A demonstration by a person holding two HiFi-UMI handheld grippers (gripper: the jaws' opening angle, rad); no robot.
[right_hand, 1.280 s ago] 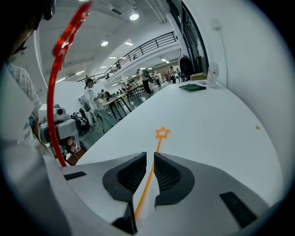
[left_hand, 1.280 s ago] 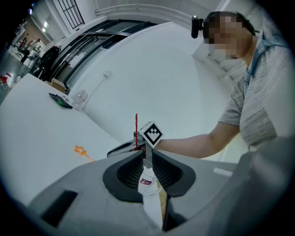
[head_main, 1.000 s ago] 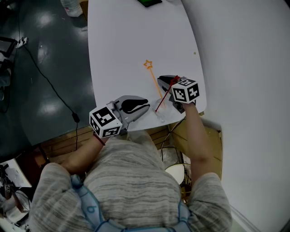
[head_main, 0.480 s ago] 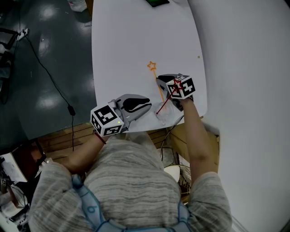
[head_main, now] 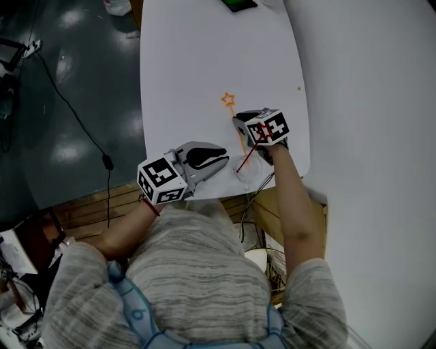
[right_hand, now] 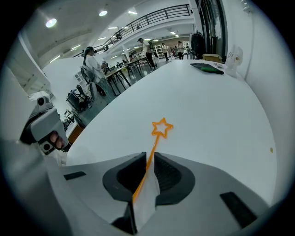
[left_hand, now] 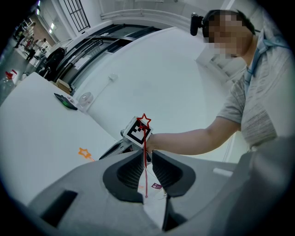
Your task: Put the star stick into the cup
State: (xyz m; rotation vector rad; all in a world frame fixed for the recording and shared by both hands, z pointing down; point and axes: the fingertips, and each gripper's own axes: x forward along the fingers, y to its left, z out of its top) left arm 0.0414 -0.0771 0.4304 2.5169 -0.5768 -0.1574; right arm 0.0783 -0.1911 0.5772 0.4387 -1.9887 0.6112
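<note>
An orange star stick (head_main: 232,112) lies flat on the white table (head_main: 191,61). My right gripper (head_main: 240,123) is over its shaft; in the right gripper view the orange star stick (right_hand: 156,138) runs between the nearly closed jaws of the right gripper (right_hand: 150,159), which is shut on it. A red star stick (head_main: 249,154) stands tilted in a clear cup (head_main: 248,173) near the table's front edge. My left gripper (head_main: 221,159) rests just left of the cup, shut and holding nothing. Past the left gripper (left_hand: 145,159) I see the red star stick (left_hand: 144,138) and the cup (left_hand: 155,196).
A dark green flat object (head_main: 237,4) lies at the table's far end. The table's front edge runs just below the cup. A black cable (head_main: 75,116) trails over the dark floor to the left. People and desks (right_hand: 138,50) stand far off.
My right gripper has shifted slightly left and forward, away from the red stick's star and onto the orange stick. The left gripper has hardly moved.
</note>
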